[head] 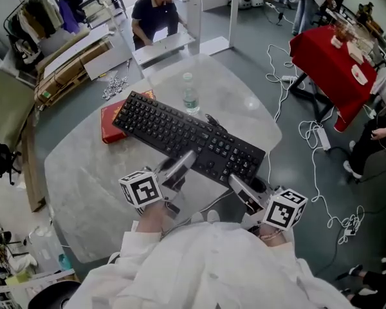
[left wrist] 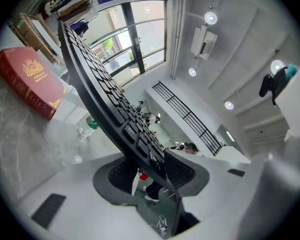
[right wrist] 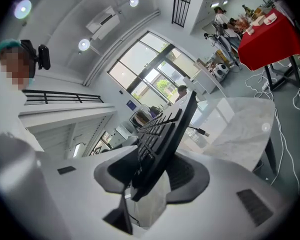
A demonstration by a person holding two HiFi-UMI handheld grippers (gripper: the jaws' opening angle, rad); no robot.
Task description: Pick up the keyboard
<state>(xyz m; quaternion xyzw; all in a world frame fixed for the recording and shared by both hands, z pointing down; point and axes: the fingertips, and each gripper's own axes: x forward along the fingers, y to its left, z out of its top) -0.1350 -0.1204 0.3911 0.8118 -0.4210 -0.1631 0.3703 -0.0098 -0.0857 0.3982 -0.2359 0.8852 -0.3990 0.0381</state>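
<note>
A black keyboard (head: 186, 137) hangs lifted over the round marble table (head: 83, 172), running from upper left to lower right in the head view. My left gripper (head: 180, 166) is shut on its near long edge, left of the middle. My right gripper (head: 241, 188) is shut on the same edge near the right end. In the left gripper view the keyboard (left wrist: 110, 99) stands edge-on between the grey pads (left wrist: 182, 171). The right gripper view shows the keyboard (right wrist: 162, 139) clamped the same way between its pads (right wrist: 187, 176). Its cable (right wrist: 200, 132) trails off the far side.
A red book (head: 109, 120) lies on the table under the keyboard's left end. A clear water bottle (head: 190, 95) stands just beyond the keyboard. A person stands at a bench behind the table. A red-covered table (head: 331, 63) and floor cables (head: 321, 140) lie to the right.
</note>
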